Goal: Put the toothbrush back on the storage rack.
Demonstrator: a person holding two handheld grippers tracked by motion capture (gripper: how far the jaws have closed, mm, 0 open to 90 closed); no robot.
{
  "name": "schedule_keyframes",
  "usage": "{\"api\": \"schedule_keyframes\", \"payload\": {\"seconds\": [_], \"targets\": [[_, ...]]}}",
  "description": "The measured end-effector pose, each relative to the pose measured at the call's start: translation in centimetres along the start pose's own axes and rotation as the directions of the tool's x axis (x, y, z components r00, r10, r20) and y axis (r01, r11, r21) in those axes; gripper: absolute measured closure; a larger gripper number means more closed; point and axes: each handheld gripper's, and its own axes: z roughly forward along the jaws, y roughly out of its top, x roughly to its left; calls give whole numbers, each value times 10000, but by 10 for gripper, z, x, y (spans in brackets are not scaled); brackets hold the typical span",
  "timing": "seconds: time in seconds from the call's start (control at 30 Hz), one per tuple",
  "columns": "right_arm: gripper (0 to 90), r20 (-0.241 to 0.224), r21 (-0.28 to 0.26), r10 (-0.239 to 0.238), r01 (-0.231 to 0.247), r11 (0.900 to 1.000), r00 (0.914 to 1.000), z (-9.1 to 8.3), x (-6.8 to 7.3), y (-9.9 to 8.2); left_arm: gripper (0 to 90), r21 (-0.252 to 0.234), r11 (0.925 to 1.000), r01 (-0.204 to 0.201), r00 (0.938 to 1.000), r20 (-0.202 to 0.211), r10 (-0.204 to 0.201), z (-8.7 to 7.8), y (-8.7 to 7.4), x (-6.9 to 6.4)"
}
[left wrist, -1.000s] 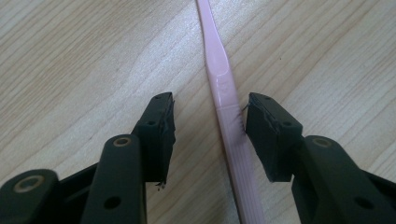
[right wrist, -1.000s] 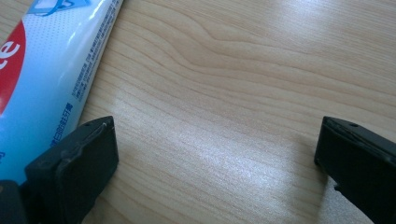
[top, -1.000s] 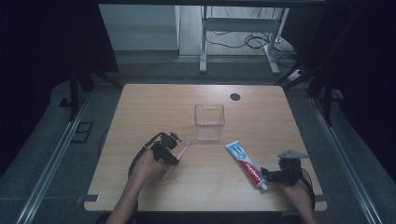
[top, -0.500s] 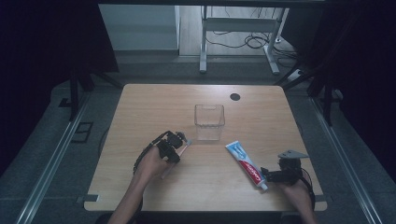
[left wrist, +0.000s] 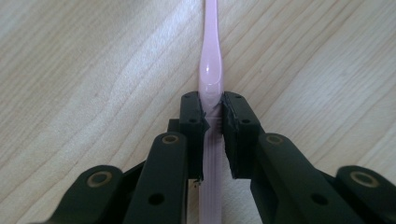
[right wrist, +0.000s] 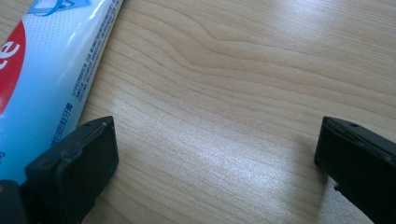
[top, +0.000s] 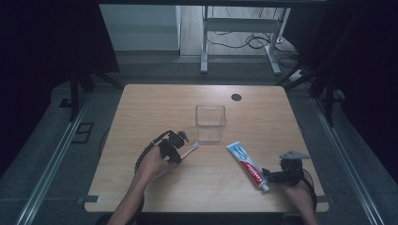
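Left gripper view: the left tongs (left wrist: 213,116) have just closed on the slim pink plastic toothbrush (left wrist: 211,70), lying on the light wooden table (left wrist: 84,70). The right tongs (right wrist: 217,154) stand wide open, holding nothing, beside the white, blue and red toothpaste tube (right wrist: 42,70), right of the toothbrush.

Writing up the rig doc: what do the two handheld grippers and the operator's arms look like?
Both grippers are black. The left gripper has linkage arms with round pivot holes, flat rectangular fingers held on by small screws, and a black cable looping back past the hand. The right gripper carries a grey three-cornered plate on top, with blocky black fingers. Forearms are bare, no sleeves visible.
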Motion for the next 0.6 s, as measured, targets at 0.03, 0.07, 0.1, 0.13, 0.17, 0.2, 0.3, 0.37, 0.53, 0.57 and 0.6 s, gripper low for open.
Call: {"api": "schedule_keyframes", "payload": {"seconds": [0.03, 0.07, 0.1, 0.13, 0.17, 0.2, 0.3, 0.37, 0.53, 0.57, 0.6], "targets": [[0, 0, 0, 0, 0, 10000, 10000, 0, 0, 0, 790, 0, 10000, 0, 10000, 0, 0, 0, 0, 0], [0, 2, 3, -5, 5, 10000, 10000, 0, 0, 0, 790, -66, 10000, 17, 10000, 18, -17, -2, 0, 0], [0, 0, 2, -2, 2, 10000, 10000, 0, 0, 0, 790, -253, 9997, -11, 10000, 88, 14, -7, 0, -1], [0, 4, -2, -12, 12, 10000, 10000, 0, 0, 0, 790, -353, 9994, -16, 9999, 149, 21, -10, 0, -1], [0, 4, -2, -12, 12, 10000, 10000, 0, 0, 0, 790, -353, 9994, -16, 9999, 149, 21, -10, 0, -1], [0, 1, 4, 0, 0, 10000, 10000, 0, 0, 0, 790, -561, 9984, -31, 9996, 273, 47, -14, 0, -1], [0, 2, 11, 2, -2, 10000, 10000, 0, 0, 0, 790, -812, 9966, -141, 9992, 363, 171, -20, 0, -1], [0, 3, 20, 6, -6, 10000, 10000, 0, 0, 0, 790, -980, 9951, -162, 9987, 460, 208, -24, 0, -2], [0, 1, 29, 4, -4, 10000, 10000, 0, 0, 0, 790, -1390, 9899, -274, 9976, 595, 359, -32, 1, -5], [0, -1, 29, 1, -1, 10000, 10000, 0, 0, 0, 790, -1481, 9885, -321, 9971, 632, 418, -34, 2, -6], [0, -1, 29, 1, -1, 10000, 10000, 0, 0, 0, 790, -1481, 9885, -321, 9971, 632, 418, -34, 2, -6]]}}
